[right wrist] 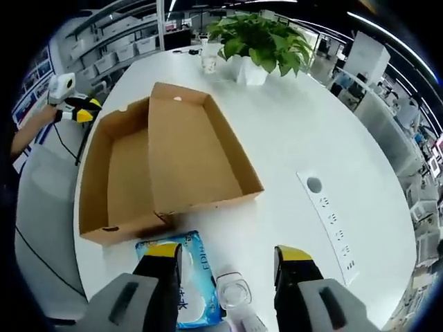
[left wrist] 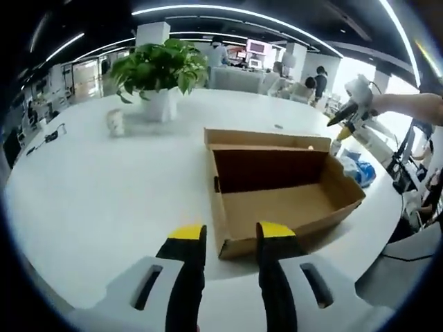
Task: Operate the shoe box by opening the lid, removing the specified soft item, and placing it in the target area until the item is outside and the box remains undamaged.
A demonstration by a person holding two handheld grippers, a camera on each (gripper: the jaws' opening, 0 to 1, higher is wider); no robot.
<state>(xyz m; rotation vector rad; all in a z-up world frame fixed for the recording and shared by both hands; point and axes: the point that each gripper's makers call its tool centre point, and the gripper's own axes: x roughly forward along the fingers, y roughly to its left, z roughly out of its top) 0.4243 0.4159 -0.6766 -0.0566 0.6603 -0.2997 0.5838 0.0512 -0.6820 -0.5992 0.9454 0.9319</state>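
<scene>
The brown cardboard shoe box [left wrist: 277,200] lies on the white table [left wrist: 104,194] with its lid folded back, and both halves look empty [right wrist: 194,145]. A blue and white soft tissue pack [right wrist: 187,283] lies on the table just outside the box, under the left jaw of my right gripper [right wrist: 228,259], which is open and not gripping it. The same pack [left wrist: 356,169] shows beyond the box's right end. My left gripper [left wrist: 230,235] is open in front of the box's near corner, holding nothing. Each gripper appears in the other's view, the right gripper [left wrist: 349,111] and the left gripper [right wrist: 76,107].
A potted plant [left wrist: 163,69] and a small glass [left wrist: 115,121] stand at the far side of the table. A clear small container [right wrist: 232,290] sits beside the pack. A socket strip [right wrist: 332,221] is set into the tabletop. The table edge [right wrist: 76,263] runs close to the box.
</scene>
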